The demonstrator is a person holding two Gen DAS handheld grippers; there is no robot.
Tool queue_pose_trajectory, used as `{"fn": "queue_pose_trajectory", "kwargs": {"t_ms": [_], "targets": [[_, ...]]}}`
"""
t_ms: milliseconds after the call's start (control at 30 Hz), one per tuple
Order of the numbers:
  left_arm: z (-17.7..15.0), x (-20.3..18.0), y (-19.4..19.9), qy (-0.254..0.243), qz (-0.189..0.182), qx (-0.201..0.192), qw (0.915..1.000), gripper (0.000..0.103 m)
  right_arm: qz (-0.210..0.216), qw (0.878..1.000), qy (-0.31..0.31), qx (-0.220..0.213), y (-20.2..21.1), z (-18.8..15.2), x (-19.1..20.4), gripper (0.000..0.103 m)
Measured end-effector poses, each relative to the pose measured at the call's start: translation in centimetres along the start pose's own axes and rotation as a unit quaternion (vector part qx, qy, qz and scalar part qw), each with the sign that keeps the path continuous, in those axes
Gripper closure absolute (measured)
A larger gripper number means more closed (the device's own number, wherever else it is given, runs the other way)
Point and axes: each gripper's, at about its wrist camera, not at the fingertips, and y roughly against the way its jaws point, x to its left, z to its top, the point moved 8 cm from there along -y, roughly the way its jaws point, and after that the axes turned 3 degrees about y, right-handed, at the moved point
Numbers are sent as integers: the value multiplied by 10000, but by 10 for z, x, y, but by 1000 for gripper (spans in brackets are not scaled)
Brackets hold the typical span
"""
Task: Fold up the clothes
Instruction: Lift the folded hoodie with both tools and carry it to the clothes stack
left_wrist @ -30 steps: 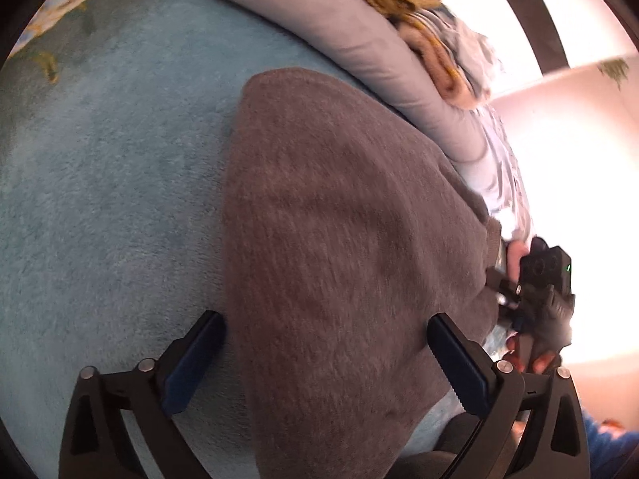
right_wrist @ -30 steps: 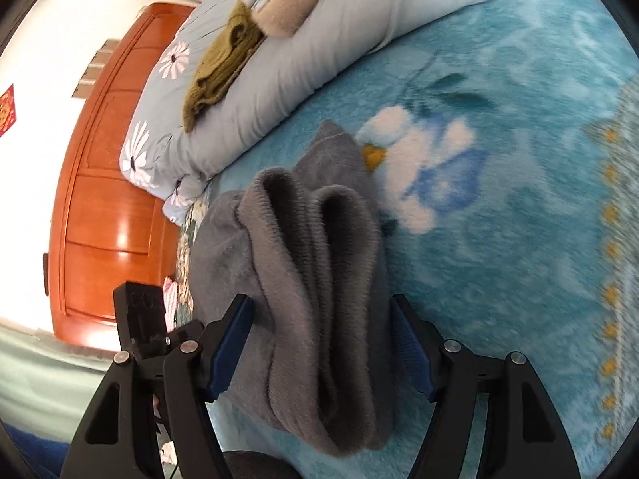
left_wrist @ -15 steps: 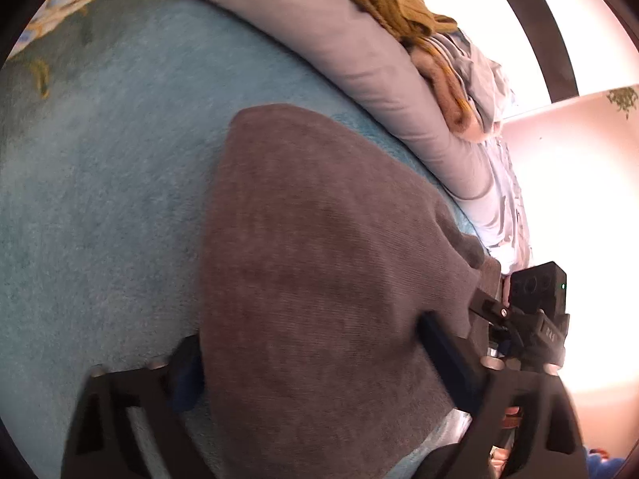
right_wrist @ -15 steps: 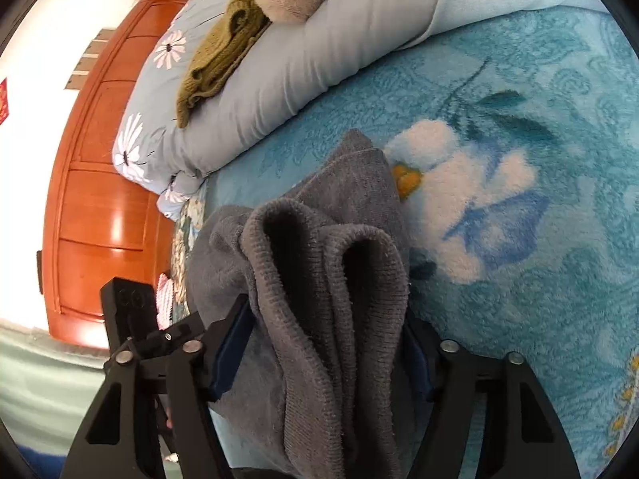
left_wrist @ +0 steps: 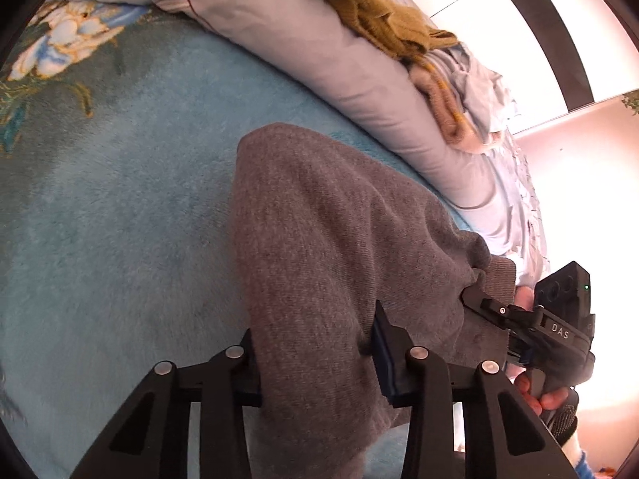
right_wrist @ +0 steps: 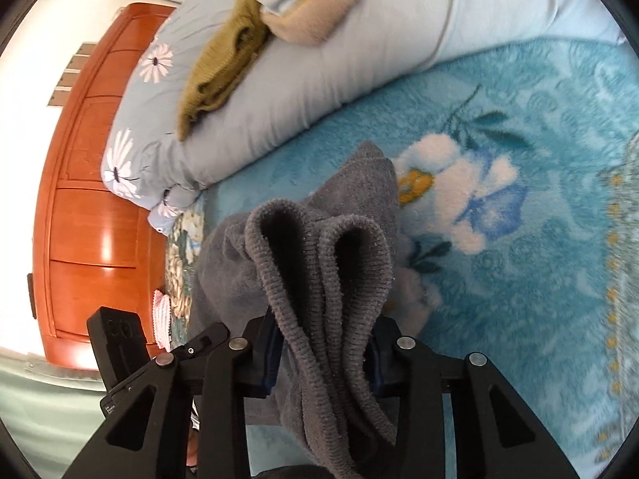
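Observation:
A grey knitted garment (left_wrist: pixel 319 247) lies on the blue flowered blanket (left_wrist: pixel 120 219), stretching away from me. My left gripper (left_wrist: pixel 315 363) is shut on the garment's near edge, cloth bunched between both pads. In the right wrist view the ribbed hem (right_wrist: pixel 323 279) of the same grey garment stands up in folds, and my right gripper (right_wrist: pixel 323 355) is shut on it. The right gripper's body (left_wrist: pixel 559 331), held by a hand, shows at the lower right of the left wrist view. The left gripper's body (right_wrist: pixel 120 343) appears at the lower left of the right wrist view.
A long pale blue pillow (right_wrist: pixel 339 60) lies along the far side with an olive knit (right_wrist: pixel 223 68), a beige garment (right_wrist: pixel 319 20) and light blue cloth piled on it. An orange wooden headboard (right_wrist: pixel 88 207) stands behind. A big white and blue flower (right_wrist: pixel 467 195) marks the blanket.
Both grippers went from open around the grey garment to shut on it. The hem has risen and bunched between the right fingers, and both cameras shifted slightly.

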Motion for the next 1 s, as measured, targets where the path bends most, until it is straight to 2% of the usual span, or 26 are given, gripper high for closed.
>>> {"fn": "queue_pose_trajectory", "kwargs": {"t_ms": [100,300,533,733,1000], "targets": [[-6,-19,16,-114,-116,-130,9998,61,75,9998,89,-159,27,-3,9,67],[-19,-83,42,-588,-427,-321,9968,61,102,9979,264,-588,97,-2,20,67],[-36,-190,49,-1252,-932,-332,9872,61,-99,9898,563,-1306,214,3,15,67],[-65,-301,34,-2064,-1300,-62,9698,61,-429,9792,583,-1897,322,2,-17,67],[-124,-436,-18,-2840,-1747,705,9401,61,-1021,9640,287,-2438,463,-7,-95,67]]}}
